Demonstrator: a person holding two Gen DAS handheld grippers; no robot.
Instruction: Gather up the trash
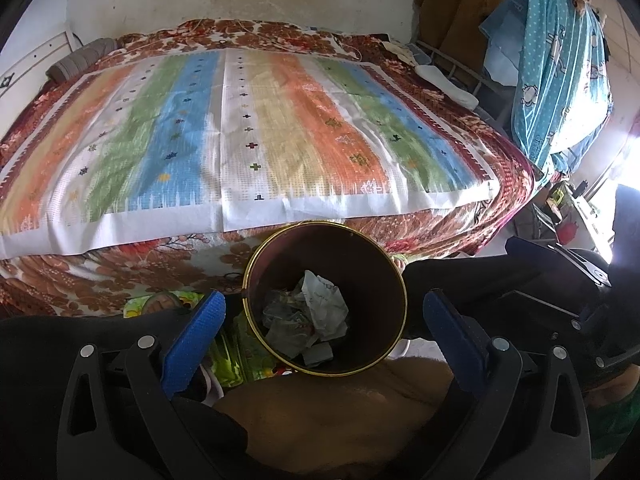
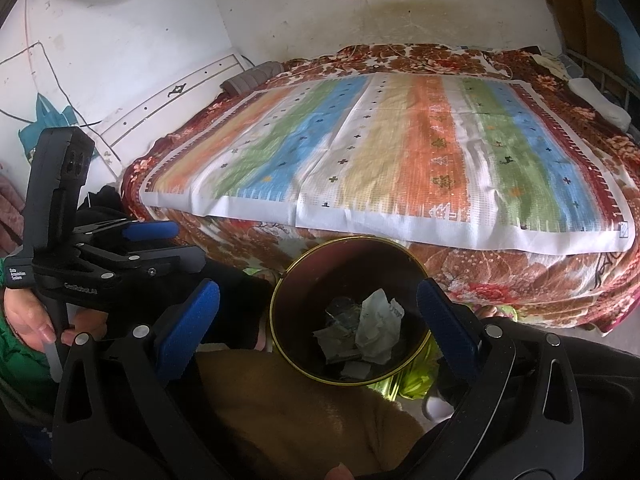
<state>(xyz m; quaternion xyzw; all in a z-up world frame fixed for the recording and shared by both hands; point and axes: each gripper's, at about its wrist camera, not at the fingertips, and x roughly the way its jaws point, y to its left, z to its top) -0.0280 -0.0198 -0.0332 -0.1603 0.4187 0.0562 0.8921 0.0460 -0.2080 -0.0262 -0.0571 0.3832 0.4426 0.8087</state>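
Note:
A round dark bin with a gold rim (image 1: 256, 322) stands on the floor at the foot of the bed; it also shows in the right wrist view (image 2: 280, 344). Crumpled paper and clear plastic trash (image 1: 316, 314) lie inside it, also seen in the right wrist view (image 2: 376, 328). My left gripper (image 1: 324, 336) is open and empty, hovering above the bin with its blue pads either side. My right gripper (image 2: 318, 320) is open and empty above the bin too. The left gripper also shows in the right wrist view (image 2: 160, 244), side on at the left.
A bed with a striped cloth (image 1: 248, 132) over a floral blanket (image 1: 100, 272) fills the space beyond the bin. A brown fabric (image 1: 332, 420) lies just below the grippers. Hanging clothes (image 1: 560, 60) crowd the right. A green patterned mat (image 1: 236, 352) lies under the bin.

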